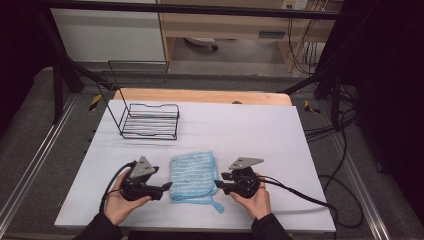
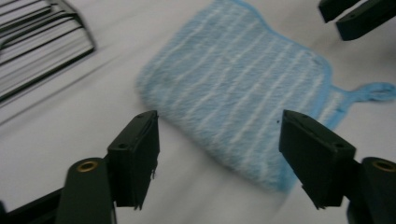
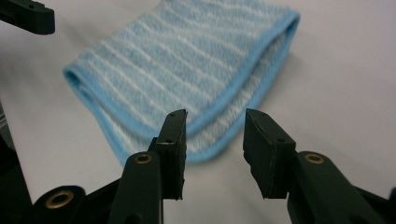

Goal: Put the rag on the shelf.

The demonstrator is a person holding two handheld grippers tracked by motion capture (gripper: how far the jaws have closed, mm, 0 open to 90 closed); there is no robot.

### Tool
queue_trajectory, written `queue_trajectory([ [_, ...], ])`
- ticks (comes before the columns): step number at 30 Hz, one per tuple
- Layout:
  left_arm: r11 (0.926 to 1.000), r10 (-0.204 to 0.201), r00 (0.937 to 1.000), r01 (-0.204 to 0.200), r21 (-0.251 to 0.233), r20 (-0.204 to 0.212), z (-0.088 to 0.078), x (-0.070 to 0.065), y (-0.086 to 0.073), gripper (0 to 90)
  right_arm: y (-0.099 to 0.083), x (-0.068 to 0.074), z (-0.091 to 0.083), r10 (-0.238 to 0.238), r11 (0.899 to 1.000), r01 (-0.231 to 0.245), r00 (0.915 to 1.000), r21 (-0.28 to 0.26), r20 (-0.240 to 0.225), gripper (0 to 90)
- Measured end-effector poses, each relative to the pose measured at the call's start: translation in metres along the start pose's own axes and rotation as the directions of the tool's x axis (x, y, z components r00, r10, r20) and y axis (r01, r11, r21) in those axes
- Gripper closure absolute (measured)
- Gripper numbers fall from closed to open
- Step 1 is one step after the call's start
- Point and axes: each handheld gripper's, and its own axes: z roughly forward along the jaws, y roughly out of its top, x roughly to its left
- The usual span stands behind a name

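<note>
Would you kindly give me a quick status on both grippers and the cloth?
Left gripper and right gripper open, nothing held. Folded blue cloth flat on table between them. Wire rack farther back, out of the way.

The folded terry cloth [image 1: 193, 175] is light blue with thin white stripes across its pile, and a brighter sky-blue binding runs round its edge and forms its hanging loop. The wire dish rack [image 1: 150, 121] is black throughout. The bench [image 1: 240, 125] carries a plain pale lilac-white cover, with a strip of light wood showing at its far edge. Each hand-held gripper, left [image 1: 167, 187] and right [image 1: 218, 184], is black with brass-coloured rivets and a grey plate on top.
</note>
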Motion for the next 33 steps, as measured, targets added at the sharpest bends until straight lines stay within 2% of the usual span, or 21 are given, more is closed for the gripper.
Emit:
queue_trajectory([
  [2, 0.9993, 0.026, 0.9991, -0.027, 0.026, 0.033, 0.008, -0.014, 0.005, 35.9, -0.008, -0.001, -0.003, -0.001, 1.0, 0.001, 1.0, 0.008, -0.006, 60.8],
  [3, 0.9972, 0.042, 0.9974, -0.046, 0.06, 0.058, 0.017, -0.027, 0.009, 37.8, -0.011, 0.0, -0.004, 0.004, 1.0, -0.004, 0.9999, 0.01, -0.012, 61.6],
  [4, 0.9972, 0.042, 0.9974, -0.046, 0.06, 0.058, 0.017, -0.027, 0.009, 40.3, -0.011, 0.0, -0.004, 0.004, 1.0, -0.004, 0.9999, 0.01, -0.012, 61.6],
  [8, 0.9912, 0.066, 0.9923, -0.078, 0.107, 0.105, 0.034, -0.044, 0.014, 51.7, -0.019, 0.008, -0.003, 0.012, 1.0, -0.011, 0.998, 0.013, -0.062, 64.9],
  [11, 0.9872, 0.077, 0.9908, -0.092, 0.13, 0.111, 0.045, -0.049, 0.013, 56.9, -0.022, 0.01, -0.001, 0.009, 1.0, -0.007, 0.9974, 0.027, -0.071, 67.0],
  [13, 0.9842, 0.084, 0.9905, -0.1, 0.147, 0.109, 0.05, -0.051, 0.012, 60.0, -0.025, 0.011, 0.001, -0.005, 0.999, 0.008, 0.9974, 0.039, -0.073, 67.9],
  [17, 0.9822, 0.081, 0.9911, -0.097, 0.161, 0.106, 0.057, -0.05, 0.007, 64.8, -0.029, 0.015, 0.004, 0.007, 0.999, -0.002, 0.9954, 0.045, -0.096, 70.3],
  [23, 0.9776, 0.116, 0.9907, -0.127, 0.168, 0.07, 0.06, -0.055, 0.007, 72.5, -0.032, 0.021, 0.014, -0.016, 0.998, 0.023, 0.9943, 0.063, -0.105, 74.0],
  [26, 0.9775, 0.114, 0.9911, -0.124, 0.17, 0.068, 0.06, -0.055, 0.008, 78.3, -0.032, 0.023, 0.016, -0.004, 0.997, 0.013, 0.9917, 0.074, -0.129, 81.4],
  [30, 0.9781, 0.103, 0.9918, -0.115, 0.173, 0.076, 0.059, -0.053, 0.009, 80.9, -0.032, 0.025, 0.017, 0.015, 0.997, -0.003, 0.989, 0.078, -0.147, 87.0],
  [33, 0.9821, 0.086, 0.9919, -0.1, 0.159, 0.094, 0.055, -0.049, 0.01, 82.7, -0.032, 0.024, 0.016, 0.029, 0.996, -0.017, 0.9891, 0.084, -0.145, 89.7],
])
